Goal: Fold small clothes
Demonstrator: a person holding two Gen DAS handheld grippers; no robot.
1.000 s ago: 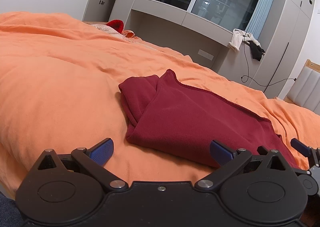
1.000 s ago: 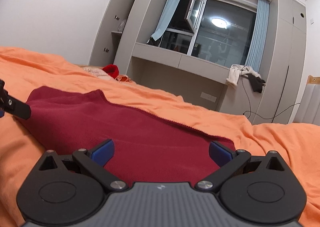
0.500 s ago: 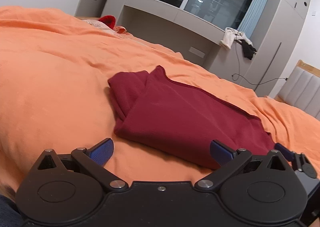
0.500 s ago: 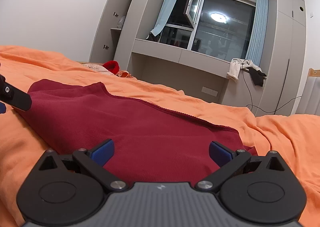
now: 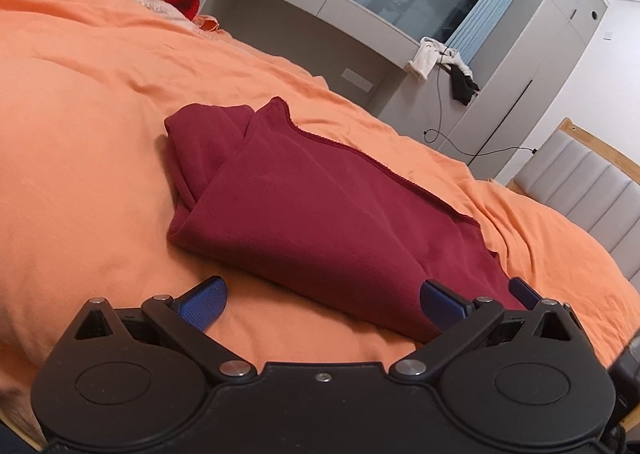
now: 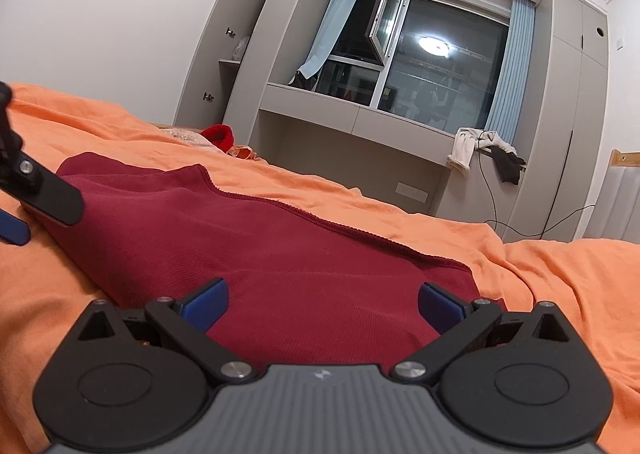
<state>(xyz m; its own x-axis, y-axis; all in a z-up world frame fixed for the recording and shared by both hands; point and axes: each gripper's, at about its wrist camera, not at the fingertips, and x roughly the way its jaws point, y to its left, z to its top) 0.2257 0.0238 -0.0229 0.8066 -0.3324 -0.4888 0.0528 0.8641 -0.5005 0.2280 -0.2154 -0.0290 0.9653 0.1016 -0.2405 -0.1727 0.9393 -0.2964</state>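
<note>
Both my tongs are wide open and empty. Left tongs (image 5: 322, 304) sit at the near folded edge of the dark red garment (image 5: 320, 210), right tongs (image 6: 323, 304) low over its right half. The garment lies part-folded on the orange duvet (image 5: 80, 158), hem on the far side. Next fold, I'd judge: pinch both near corners through all layers, lift evenly, carry across to the hem, and don't snag duvet underneath.
</note>
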